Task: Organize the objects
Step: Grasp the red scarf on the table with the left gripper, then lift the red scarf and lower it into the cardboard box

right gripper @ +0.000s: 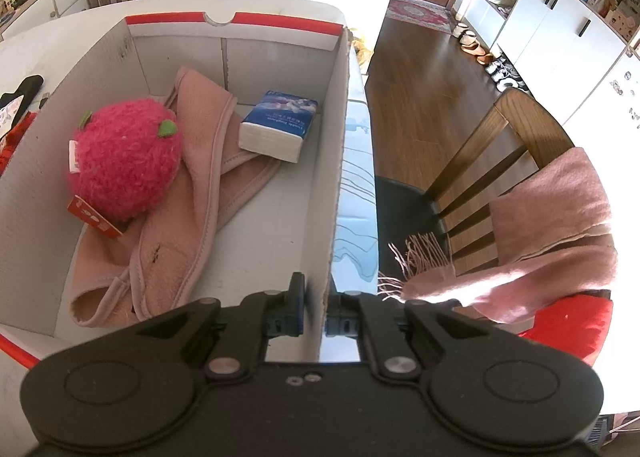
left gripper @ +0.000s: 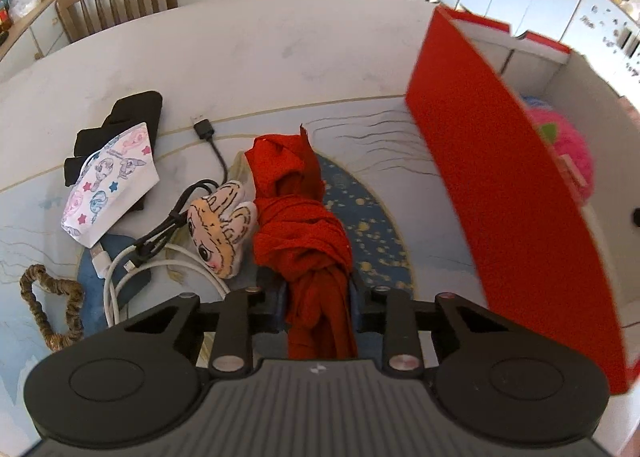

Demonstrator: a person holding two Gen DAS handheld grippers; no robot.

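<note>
Left gripper (left gripper: 318, 297): we see it closed around the knotted red cloth (left gripper: 304, 225), a pad on each side of the bunched fabric, so the cloth is in its grip.
Red cloth: it runs from between our left fingers forward over the table (left gripper: 240, 57), just beside the box (left gripper: 512, 193).
Right gripper (right gripper: 314, 313): we see its pads pinched onto the box's right wall (right gripper: 334, 177), one pad inside the box and one outside.
Box: white inside, red outside, open at the top, standing on the table to the right of the cloth.
In the box: a fuzzy pink ball (right gripper: 124, 157) lies on a pink towel (right gripper: 200, 193); a tissue pack (right gripper: 278, 125) lies near the far right corner, touching the towel's edge.
Left of the cloth: a small plush face (left gripper: 222, 229) touches it; past that we see black and white cables (left gripper: 160, 253), a printed pouch (left gripper: 110, 189) lying on a black item (left gripper: 128, 117), and a patterned scrunchie (left gripper: 52, 305) nearest the table's left edge.
Beside the table: a chair (right gripper: 500, 161) with a pink scarf (right gripper: 540, 233) draped over it.
</note>
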